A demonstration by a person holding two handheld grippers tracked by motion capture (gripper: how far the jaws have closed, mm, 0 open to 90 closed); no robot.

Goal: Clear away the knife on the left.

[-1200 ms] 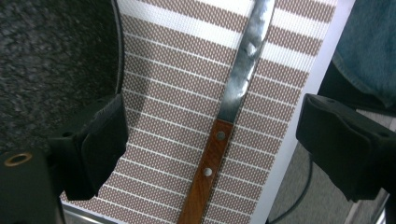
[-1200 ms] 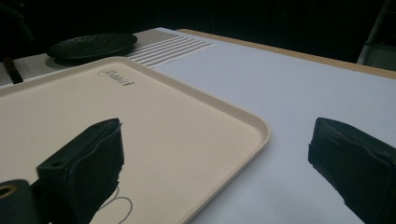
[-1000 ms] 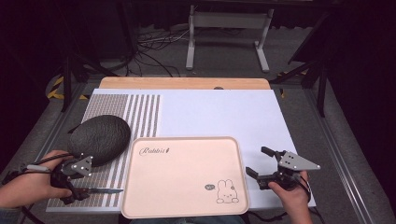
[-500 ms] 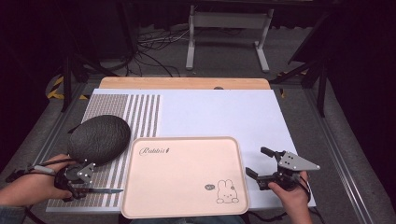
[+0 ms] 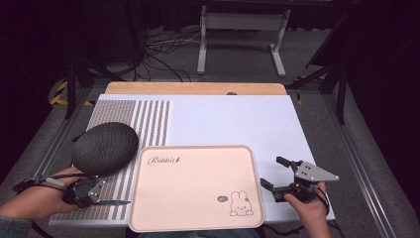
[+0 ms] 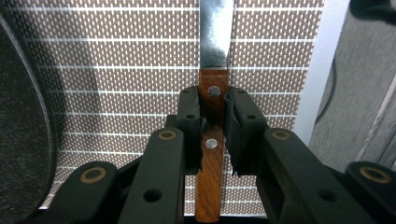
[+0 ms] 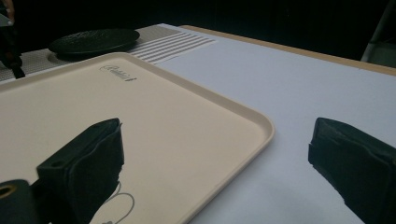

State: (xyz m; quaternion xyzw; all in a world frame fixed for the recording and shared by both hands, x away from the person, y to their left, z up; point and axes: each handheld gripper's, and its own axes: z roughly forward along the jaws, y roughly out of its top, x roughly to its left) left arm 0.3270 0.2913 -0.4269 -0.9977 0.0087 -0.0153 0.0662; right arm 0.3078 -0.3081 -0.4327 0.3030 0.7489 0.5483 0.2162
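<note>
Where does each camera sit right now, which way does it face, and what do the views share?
High view: above the near table edge, facing forward and down; both hands, left gripper, right gripper.
Left gripper view: looks down its jaws, just closing on the knife handle over the striped mat.
Right gripper view: looks low across the tray between open jaws.
Shared: the dark plate and the tray.

wooden-handled knife [image 6: 212, 116], flat on striped mat [image 6: 116, 70]

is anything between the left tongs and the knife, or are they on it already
Nothing stands between them. The left tongs have just been closing and their pads now press both sides of the knife at its wooden handle, on the patterned mat.
</note>
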